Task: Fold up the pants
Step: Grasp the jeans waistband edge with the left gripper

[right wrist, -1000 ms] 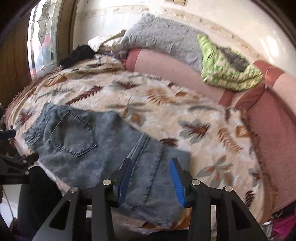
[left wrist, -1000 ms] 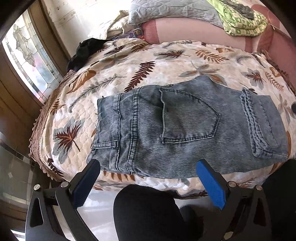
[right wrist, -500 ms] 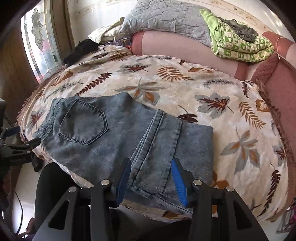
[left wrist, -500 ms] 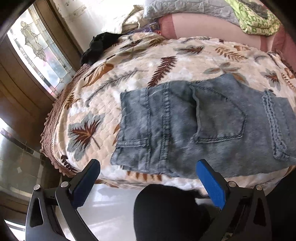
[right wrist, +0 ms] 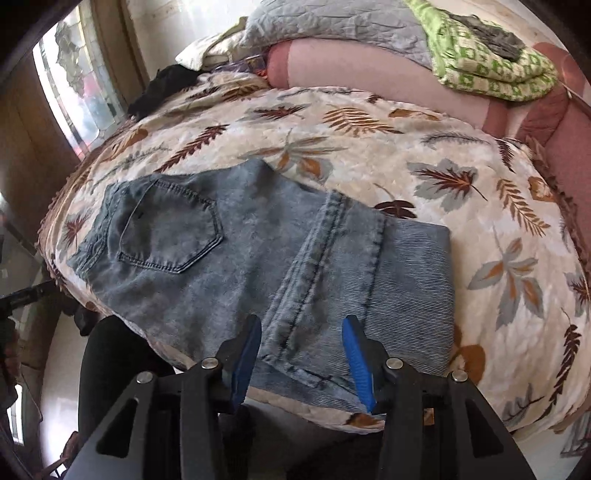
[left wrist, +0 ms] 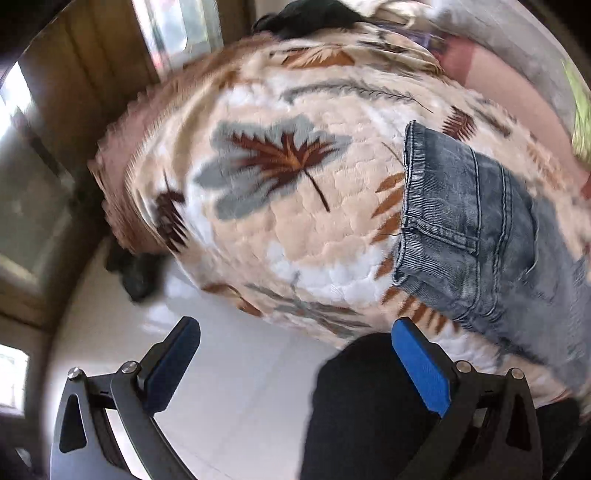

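Grey-blue jeans (right wrist: pixel 266 258) lie folded flat on the leaf-print bedspread (right wrist: pixel 369 155), back pocket to the left and leg hems doubled over at the right. My right gripper (right wrist: pixel 301 328) hovers over the near edge of the folded legs. Its blue pads stand apart and the cloth below lies flat and unpinched. In the blurred left wrist view only the waistband end of the jeans (left wrist: pixel 472 229) shows, at the right. My left gripper (left wrist: pixel 295 330) is wide open over the bed's edge and the white floor, left of the jeans, with nothing between its fingers.
A person's black-clad leg (left wrist: pixel 369 406) stands against the near side of the bed. A pink bolster (right wrist: pixel 369 70), grey quilt (right wrist: pixel 332 22) and green patterned blanket (right wrist: pixel 491 66) line the far side. A black garment (right wrist: pixel 166 85) lies by the window (right wrist: pixel 74 88).
The left gripper has swung left and rolled, so the jeans slid from the middle of its view to the right edge. The right gripper has sunk closer to the folded legs.
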Demonstrator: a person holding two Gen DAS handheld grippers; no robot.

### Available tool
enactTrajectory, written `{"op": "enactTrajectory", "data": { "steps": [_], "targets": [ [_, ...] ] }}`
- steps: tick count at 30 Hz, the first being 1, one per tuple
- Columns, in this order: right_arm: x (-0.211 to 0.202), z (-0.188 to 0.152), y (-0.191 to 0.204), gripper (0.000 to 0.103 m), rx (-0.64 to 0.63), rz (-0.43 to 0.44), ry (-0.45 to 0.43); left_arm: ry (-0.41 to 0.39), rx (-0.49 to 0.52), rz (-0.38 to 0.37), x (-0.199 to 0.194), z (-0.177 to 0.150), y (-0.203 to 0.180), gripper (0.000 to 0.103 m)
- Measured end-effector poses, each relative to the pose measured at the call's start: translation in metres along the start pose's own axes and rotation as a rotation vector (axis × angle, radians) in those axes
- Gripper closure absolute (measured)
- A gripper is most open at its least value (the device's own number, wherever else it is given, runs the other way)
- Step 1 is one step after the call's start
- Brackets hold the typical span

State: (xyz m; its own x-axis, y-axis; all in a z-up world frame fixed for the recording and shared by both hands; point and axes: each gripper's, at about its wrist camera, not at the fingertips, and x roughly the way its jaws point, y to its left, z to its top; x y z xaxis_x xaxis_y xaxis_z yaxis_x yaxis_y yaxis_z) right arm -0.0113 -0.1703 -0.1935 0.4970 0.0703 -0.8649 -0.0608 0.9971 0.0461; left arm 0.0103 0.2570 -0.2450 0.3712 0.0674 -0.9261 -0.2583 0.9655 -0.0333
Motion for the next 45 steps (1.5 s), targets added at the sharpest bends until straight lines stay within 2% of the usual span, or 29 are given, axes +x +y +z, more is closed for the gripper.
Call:
{"op": "enactTrajectory", "data": {
  "steps": [2, 8, 13, 17, 22, 25, 30, 34, 39, 42, 45],
  "targets": [
    [0.001, -0.001, 0.008, 0.054, -0.022, 0.002, 0.002, 0.025, -0.055, -0.093, 0.006, 0.001, 0.004, 0.0],
    [-0.001, -0.004, 0.015, 0.054, -0.045, -0.003, 0.008, 0.054, -0.124, -0.239, 0.019, 0.001, -0.009, 0.0],
    [-0.001, -0.006, 0.008, 0.054, -0.02, 0.0, 0.018, 0.098, -0.253, -0.413, 0.024, 0.008, -0.014, 0.0],
    [-0.001, -0.008, 0.008, 0.054, -0.017, 0.021, 0.02, 0.101, -0.293, -0.459, 0.028, 0.019, -0.023, 0.0],
    [-0.001, -0.011, 0.01, 0.054, -0.019, 0.029, 0.021, 0.153, -0.366, -0.529, 0.045, 0.022, -0.027, 0.0],
    [0.001, -0.012, 0.008, 0.054, -0.013, 0.03, 0.026, 0.15, -0.384, -0.553, 0.051, 0.025, -0.029, 0.0],
    [0.004, -0.013, 0.008, 0.054, -0.015, 0.033, 0.033, 0.171, -0.431, -0.638, 0.06, 0.025, -0.033, 0.007],
    [0.008, -0.013, 0.011, 0.054, -0.02, 0.035, 0.044, 0.146, -0.41, -0.649, 0.056, 0.028, -0.041, 0.012],
    [0.011, -0.015, 0.018, 0.054, -0.039, 0.043, 0.051, 0.169, -0.425, -0.637, 0.066, 0.026, -0.04, 0.02],
    [0.011, -0.016, 0.02, 0.054, -0.045, 0.042, 0.053, 0.187, -0.425, -0.634, 0.071, 0.022, -0.04, 0.02],
    [0.011, -0.015, 0.018, 0.054, -0.039, 0.04, 0.053, 0.157, -0.428, -0.632, 0.069, 0.026, -0.038, 0.021]
  ]
}}
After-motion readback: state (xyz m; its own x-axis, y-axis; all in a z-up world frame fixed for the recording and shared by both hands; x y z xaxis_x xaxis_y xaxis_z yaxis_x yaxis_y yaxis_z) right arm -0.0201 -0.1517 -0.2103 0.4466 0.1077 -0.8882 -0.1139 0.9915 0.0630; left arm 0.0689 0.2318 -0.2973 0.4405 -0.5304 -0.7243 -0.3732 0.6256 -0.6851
